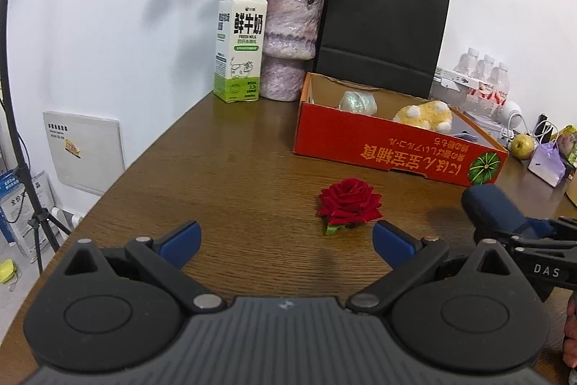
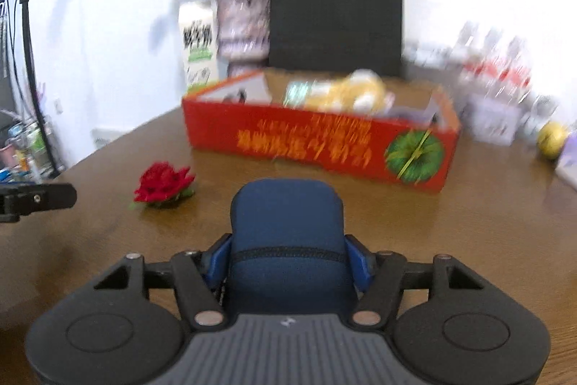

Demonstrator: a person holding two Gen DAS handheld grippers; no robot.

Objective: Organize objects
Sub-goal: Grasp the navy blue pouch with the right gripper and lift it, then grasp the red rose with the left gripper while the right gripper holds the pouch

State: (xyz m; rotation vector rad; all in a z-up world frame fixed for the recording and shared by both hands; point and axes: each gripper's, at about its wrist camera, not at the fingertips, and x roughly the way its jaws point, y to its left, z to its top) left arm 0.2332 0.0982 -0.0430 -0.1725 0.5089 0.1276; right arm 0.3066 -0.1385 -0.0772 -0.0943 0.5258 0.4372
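While my right gripper point(image 2: 288, 262) is clamped on a navy zippered pouch point(image 2: 286, 233), low at centre of the right wrist view, my left gripper point(image 1: 286, 239) stands with jaws apart and nothing between them. Red rose head point(image 1: 349, 204): lying on the brown table point(image 1: 223, 168), mid-frame in the left view, just beyond the open fingers. Red cardboard box point(image 1: 389, 147): right of centre, holding a yellow plush toy point(image 1: 425, 116) and a pale shiny item point(image 1: 359, 101). Milk carton point(image 1: 239, 42), vase point(image 1: 288, 38), black paper bag point(image 1: 382, 27): along the wall, upper centre.
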